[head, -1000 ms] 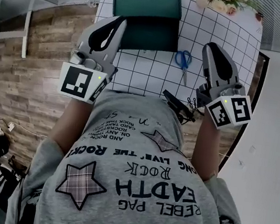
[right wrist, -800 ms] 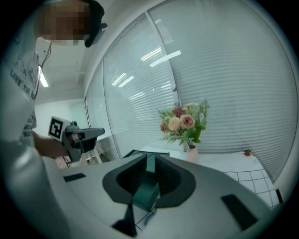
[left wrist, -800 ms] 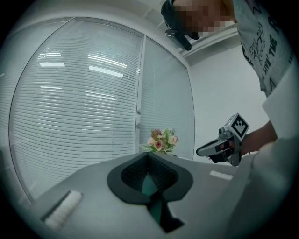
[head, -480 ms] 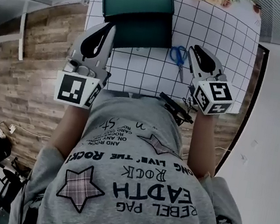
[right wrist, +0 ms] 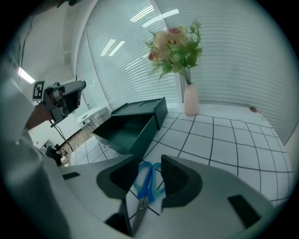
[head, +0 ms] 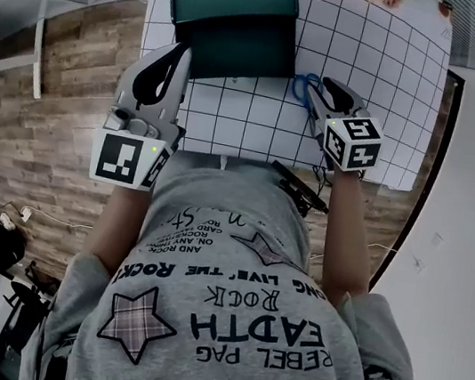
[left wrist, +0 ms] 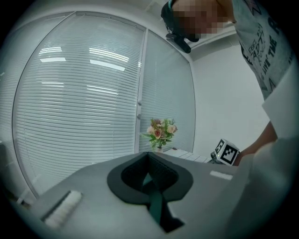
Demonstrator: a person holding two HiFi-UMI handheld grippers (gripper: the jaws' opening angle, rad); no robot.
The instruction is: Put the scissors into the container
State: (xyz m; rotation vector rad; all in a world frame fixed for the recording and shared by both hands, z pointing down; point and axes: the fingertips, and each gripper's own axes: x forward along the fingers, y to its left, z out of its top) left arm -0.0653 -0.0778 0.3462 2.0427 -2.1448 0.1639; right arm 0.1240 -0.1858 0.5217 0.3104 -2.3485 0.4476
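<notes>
Since the earlier frame the right gripper [head: 318, 94] has dropped onto the scissors [head: 303, 87]. Its jaws have just been opening and now stand wide apart astride the blue handles, apparently not pressing them.

The gridded table [head: 402, 68] carries the open container [head: 242, 55] at upper centre, with the scissors just to its right.

The left gripper [head: 171, 56] has its jaws together and holds nothing.

The scissors lie flat, long axis near vertical in the head view, handles up, blades toward the person. There the gripper covers the blades.
</notes>
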